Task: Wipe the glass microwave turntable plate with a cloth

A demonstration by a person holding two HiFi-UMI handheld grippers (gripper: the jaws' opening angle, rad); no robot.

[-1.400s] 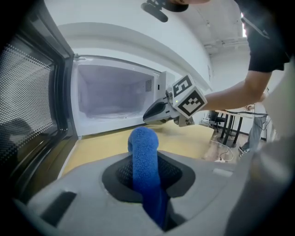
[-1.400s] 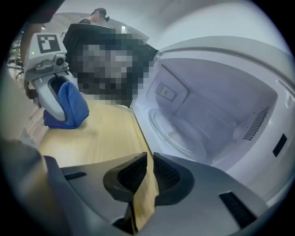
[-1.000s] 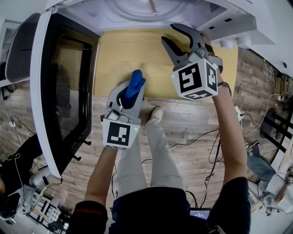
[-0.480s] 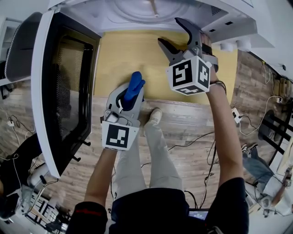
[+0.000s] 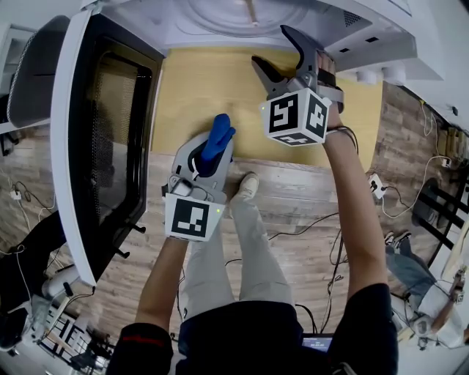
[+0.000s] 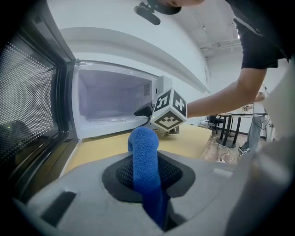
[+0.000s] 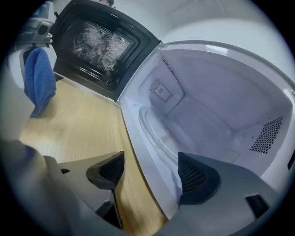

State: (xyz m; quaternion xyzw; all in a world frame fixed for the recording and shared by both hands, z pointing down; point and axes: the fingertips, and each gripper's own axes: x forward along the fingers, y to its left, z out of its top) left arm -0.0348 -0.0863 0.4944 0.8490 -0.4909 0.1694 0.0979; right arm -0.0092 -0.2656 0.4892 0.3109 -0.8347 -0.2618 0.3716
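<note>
Gripping a rolled blue terry cloth [image 6: 144,152] in its closed jaws, the left gripper [image 5: 211,155] hangs over the yellow wooden tabletop [image 5: 198,88]. The right gripper [image 7: 150,173] has just been opening its jaws wide, with nothing between them, at the sill of the open white microwave [image 7: 221,83]. The round clear glass turntable plate [image 7: 156,133] lies inside on the cavity floor.

In the head view, the glass turntable plate [image 5: 212,18] is being cut off by the top edge. In the right gripper view, its near rim is being covered by one jaw of the right gripper [image 7: 151,159]. The lower end of the blue cloth [image 6: 143,143] is being hidden between the jaws of the left gripper [image 6: 146,159].
</note>
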